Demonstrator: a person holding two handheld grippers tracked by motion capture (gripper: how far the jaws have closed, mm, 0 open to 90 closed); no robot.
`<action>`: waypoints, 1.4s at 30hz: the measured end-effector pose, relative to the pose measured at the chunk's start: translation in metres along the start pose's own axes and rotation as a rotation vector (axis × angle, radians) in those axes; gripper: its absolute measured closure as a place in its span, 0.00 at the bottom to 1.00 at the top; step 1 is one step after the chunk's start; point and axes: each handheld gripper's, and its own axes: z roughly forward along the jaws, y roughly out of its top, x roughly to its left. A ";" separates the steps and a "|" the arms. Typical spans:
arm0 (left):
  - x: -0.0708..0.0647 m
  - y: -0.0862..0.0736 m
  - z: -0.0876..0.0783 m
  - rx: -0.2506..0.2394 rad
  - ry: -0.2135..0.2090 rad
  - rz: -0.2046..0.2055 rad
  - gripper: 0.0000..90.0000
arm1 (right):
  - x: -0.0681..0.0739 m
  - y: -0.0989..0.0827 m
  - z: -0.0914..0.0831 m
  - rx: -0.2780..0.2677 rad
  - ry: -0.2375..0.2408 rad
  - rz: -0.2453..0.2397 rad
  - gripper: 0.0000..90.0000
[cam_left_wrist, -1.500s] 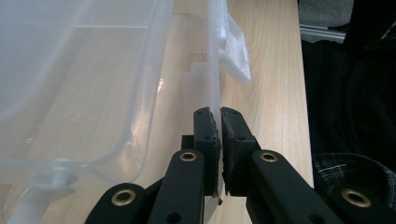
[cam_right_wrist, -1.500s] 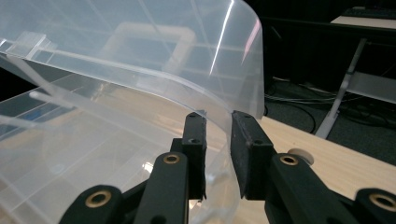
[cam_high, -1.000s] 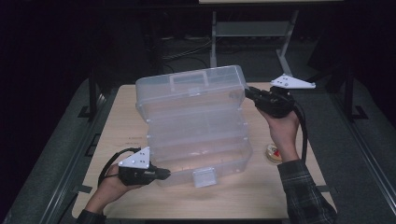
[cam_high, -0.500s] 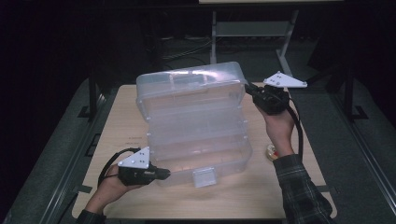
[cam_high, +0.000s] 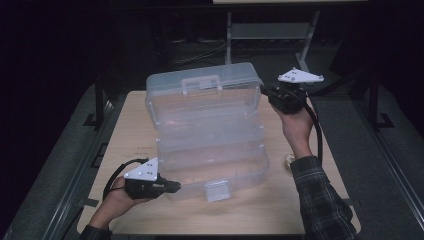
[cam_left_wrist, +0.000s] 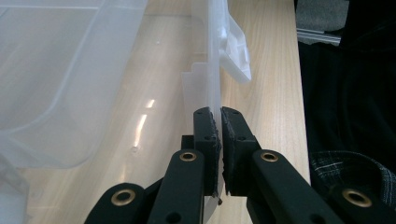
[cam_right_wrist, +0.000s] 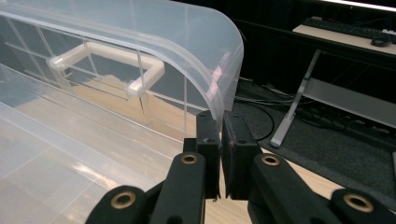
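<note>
My black tool (cam_left_wrist: 218, 135) against a clear, frosted-white plastic box (cam_high: 207, 135), on a pale wood-grain table (cam_high: 280, 205); my sleeve (cam_high: 320, 200) is dark plaid.

A clear plastic storage box (cam_high: 212, 165) is sitting in the middle of the tabletop (cam_high: 135, 130), its hinged lid (cam_high: 202, 92) standing open behind it. The left hand-held gripper (cam_high: 175, 186) is lying at the box's front left corner, touching the front wall. The right hand-held gripper (cam_high: 264, 91) is sitting at the lid's upper right edge, touching it.
</note>
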 end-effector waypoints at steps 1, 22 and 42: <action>0.000 0.000 0.000 -0.001 0.000 0.001 0.95 | -0.001 0.001 0.001 0.004 -0.001 0.001 0.96; 0.001 -0.002 -0.001 -0.003 -0.006 -0.003 0.95 | -0.014 0.018 0.034 0.062 0.013 0.073 0.97; 0.001 -0.002 -0.001 -0.003 -0.006 -0.004 0.95 | -0.033 0.026 0.077 0.118 0.039 0.156 0.98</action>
